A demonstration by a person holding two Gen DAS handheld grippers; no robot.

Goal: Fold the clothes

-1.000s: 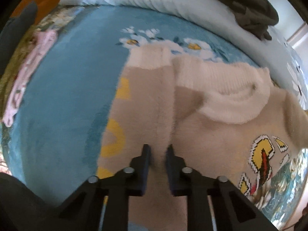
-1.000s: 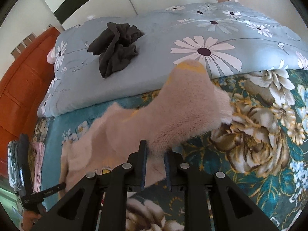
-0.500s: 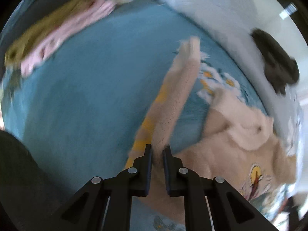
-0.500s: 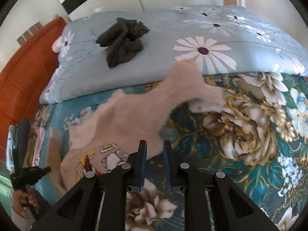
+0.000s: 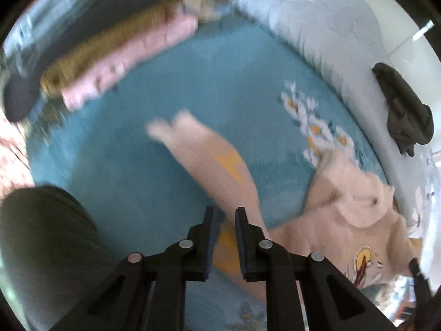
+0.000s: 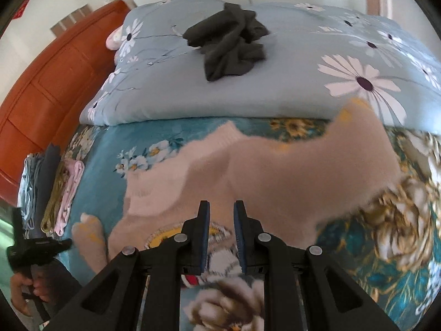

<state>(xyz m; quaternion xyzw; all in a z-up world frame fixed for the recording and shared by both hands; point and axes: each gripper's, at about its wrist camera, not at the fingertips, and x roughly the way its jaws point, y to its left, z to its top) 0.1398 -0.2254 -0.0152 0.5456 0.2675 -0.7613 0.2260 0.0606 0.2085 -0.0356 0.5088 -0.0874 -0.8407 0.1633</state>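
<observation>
Bed surface: teal floral blanket [image 6: 193, 135], pale blue duvet [image 6: 275, 88] rolled along the far side with a dark garment [image 6: 228, 44] heaped on it. Folded stack [image 6: 55, 187] sits at the left edge by the orange headboard [image 6: 55, 82].

Sweater [image 6: 261, 182], beige with cream collar, lies face up mid-blanket, graphic toward the near edge. Both views blurred by motion.

Left gripper [image 5: 223, 215]: jaws opening, narrow gap, sleeve [image 5: 212, 162] fabric runs between them; whether the pads press on it cannot be told. Sleeve stretches out to the side, cuff clear of the body.

Right gripper [image 6: 220, 209]: jaws nearly shut, sweater cloth between them and apparently pinched. Other sleeve [image 6: 358, 149] thrown out to the right, its end against the duvet.

Change vs. one second ago: left sleeve then lay folded over the chest, right sleeve hung bunched from the right gripper. Now both are pulled outward and the body is spread wider. Left jaws have begun to part from a tight pinch.

Judgement: garment is being opened flat, left sleeve about to be released. Actual folding not yet begun.
</observation>
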